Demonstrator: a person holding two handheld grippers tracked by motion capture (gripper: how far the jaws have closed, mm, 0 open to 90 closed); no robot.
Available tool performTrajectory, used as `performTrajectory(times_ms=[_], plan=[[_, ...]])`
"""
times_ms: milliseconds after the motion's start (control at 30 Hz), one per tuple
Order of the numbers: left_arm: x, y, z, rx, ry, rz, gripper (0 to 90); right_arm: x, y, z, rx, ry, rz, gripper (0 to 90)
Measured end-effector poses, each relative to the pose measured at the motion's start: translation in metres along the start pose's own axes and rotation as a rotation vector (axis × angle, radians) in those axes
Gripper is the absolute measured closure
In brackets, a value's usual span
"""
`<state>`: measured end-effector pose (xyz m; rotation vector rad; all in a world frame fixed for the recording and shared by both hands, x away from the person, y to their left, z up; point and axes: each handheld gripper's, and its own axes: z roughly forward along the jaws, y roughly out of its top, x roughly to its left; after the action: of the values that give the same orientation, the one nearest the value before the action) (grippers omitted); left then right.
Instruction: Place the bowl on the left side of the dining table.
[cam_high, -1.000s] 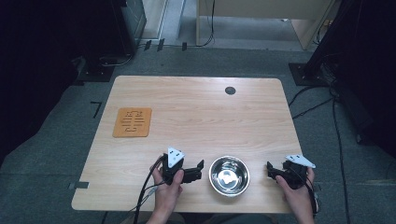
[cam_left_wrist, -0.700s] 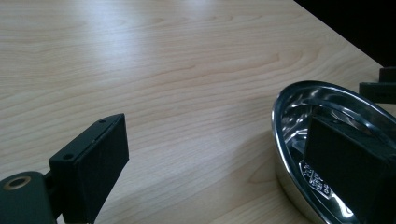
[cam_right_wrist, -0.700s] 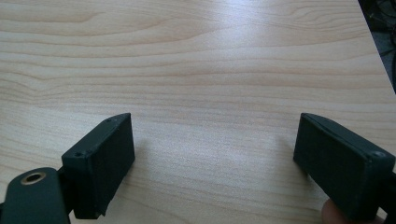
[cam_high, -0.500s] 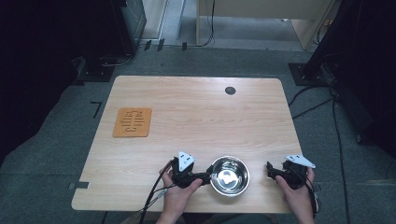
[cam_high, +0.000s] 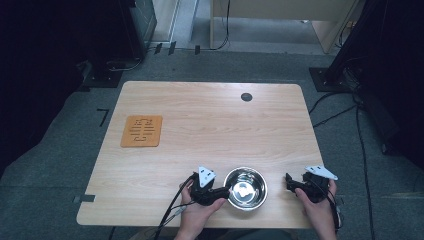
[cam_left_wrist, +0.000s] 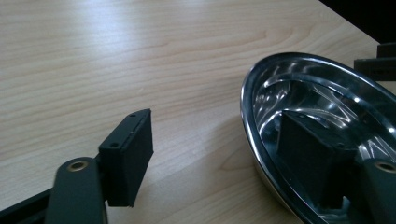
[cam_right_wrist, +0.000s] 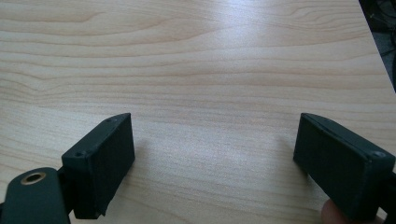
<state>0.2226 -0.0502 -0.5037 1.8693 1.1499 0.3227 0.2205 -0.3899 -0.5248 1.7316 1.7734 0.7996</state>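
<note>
Now the left tool has slid over the bowl rim, half-open jaws closing around it, ready to grab.

An orange trivet with cut slots lies flat near the left edge of the pale wood worktop; a dark round grommet sits near the far edge; black cables trail across the grey floor at right.

Glossy metal bowl (mirror-bright), seemingly matt wooden table.
</note>
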Motion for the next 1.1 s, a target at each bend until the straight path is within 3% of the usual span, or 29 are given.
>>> performTrajectory(times_ms=[67, 233, 500, 733, 867, 1000, 1100], plan=[[-0.001, -0.001, 0.001, 0.007, 0.009, 0.000, 33.0, 0.000, 0.000, 0.000, 0.000, 0.000, 0.000, 11.8], [-0.002, -0.002, 0.002, 0.003, -0.035, -0.009, 43.6, 0.000, 0.000, 0.000, -0.001, 0.000, 0.000, 11.8], [-0.003, -0.003, 0.005, 0.002, -0.061, -0.023, 53.8, 0.000, 0.000, 0.000, -0.001, 0.000, 0.000, 11.8], [-0.003, -0.002, 0.009, 0.014, -0.123, -0.057, 69.1, 0.000, 0.000, 0.000, -0.001, 0.000, 0.000, 11.8], [-0.005, -0.003, 0.014, 0.048, -0.086, -0.054, 69.7, 0.000, 0.000, 0.000, -0.001, 0.000, 0.000, 11.8], [-0.007, -0.005, 0.015, 0.053, -0.073, -0.019, 76.0, 0.000, 0.000, 0.000, -0.001, 0.000, 0.000, 11.8], [-0.006, -0.004, 0.014, 0.056, -0.075, -0.029, 79.2, 0.000, 0.000, 0.000, -0.001, 0.000, 0.001, 11.8]])
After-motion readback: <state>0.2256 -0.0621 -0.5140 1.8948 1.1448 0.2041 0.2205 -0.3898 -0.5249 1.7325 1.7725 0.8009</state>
